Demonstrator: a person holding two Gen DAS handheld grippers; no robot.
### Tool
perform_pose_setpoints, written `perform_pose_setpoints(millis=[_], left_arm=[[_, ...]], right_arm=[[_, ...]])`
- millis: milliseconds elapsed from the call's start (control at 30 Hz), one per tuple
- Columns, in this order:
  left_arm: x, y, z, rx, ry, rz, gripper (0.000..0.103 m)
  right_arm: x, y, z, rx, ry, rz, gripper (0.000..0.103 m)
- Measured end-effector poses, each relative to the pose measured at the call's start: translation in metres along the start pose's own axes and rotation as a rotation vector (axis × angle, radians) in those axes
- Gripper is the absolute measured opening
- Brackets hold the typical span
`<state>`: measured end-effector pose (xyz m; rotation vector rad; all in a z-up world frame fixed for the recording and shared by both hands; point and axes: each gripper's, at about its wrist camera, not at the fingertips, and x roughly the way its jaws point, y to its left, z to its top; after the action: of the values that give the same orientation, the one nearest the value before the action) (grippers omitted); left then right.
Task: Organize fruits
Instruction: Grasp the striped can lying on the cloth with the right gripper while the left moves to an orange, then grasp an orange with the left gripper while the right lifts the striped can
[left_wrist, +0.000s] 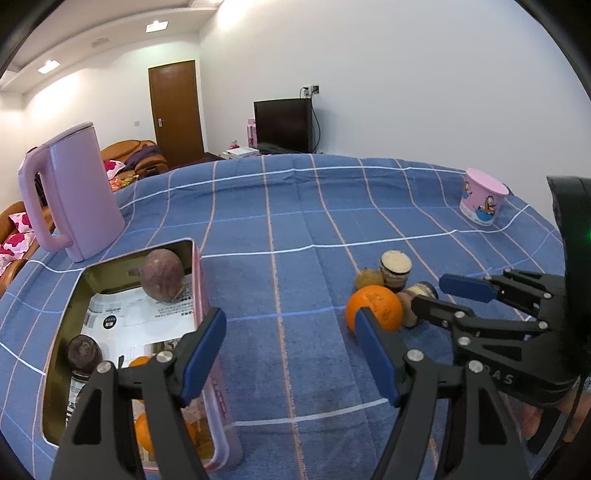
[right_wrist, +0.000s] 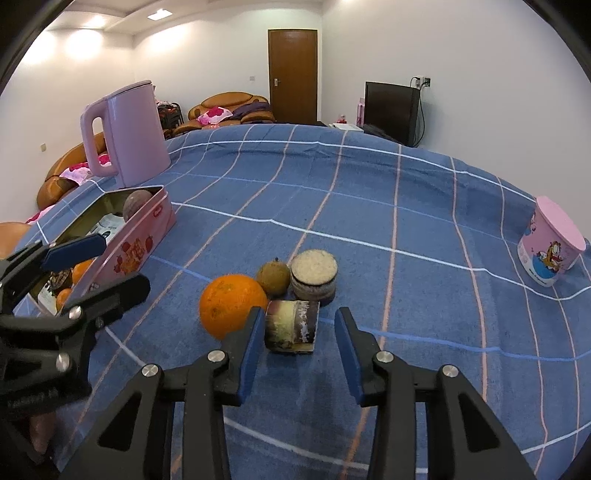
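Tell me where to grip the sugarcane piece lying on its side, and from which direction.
Grip the sugarcane piece across its two cut ends, coming from the near side. It lies sideways between the open right gripper fingers; the orange crowds its left end.

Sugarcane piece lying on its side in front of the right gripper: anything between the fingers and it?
Nothing visible. The right gripper is open, and the sugarcane piece lies just ahead of the gap, on the blue cloth. The orange sits close on its left, beside the left finger's tip.
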<state>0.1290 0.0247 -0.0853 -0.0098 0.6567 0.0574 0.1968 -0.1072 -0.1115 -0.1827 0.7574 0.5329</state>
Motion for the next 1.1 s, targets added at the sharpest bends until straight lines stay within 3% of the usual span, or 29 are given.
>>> perform_pose_setpoints(millis=[133, 233, 700, 1100], left_arm=[[0.003, -0.004, 0.001, 0.0, 0.012, -0.011, 0.075], [0.003, -0.008, 0.001, 0.014, 0.01, -0.009, 0.075], [0.017, -0.025, 0.004, 0.03, 0.052, -0.05, 0.075], [0.037, -0.039, 0.007, 0.029, 0.11, -0.103, 0.075]], right_arm=[[0.005, 0.0, 0.001, 0.015, 0.019, 0.067, 0.041], [0.005, 0.004, 0.0, -0.014, 0.015, 0.06, 0.041], [0.01, -0.013, -0.002, 0.069, 0.044, 0.072, 0.041], [-0.008, -0.029, -0.003, 0.106, -0.038, -0.042, 0.039]])
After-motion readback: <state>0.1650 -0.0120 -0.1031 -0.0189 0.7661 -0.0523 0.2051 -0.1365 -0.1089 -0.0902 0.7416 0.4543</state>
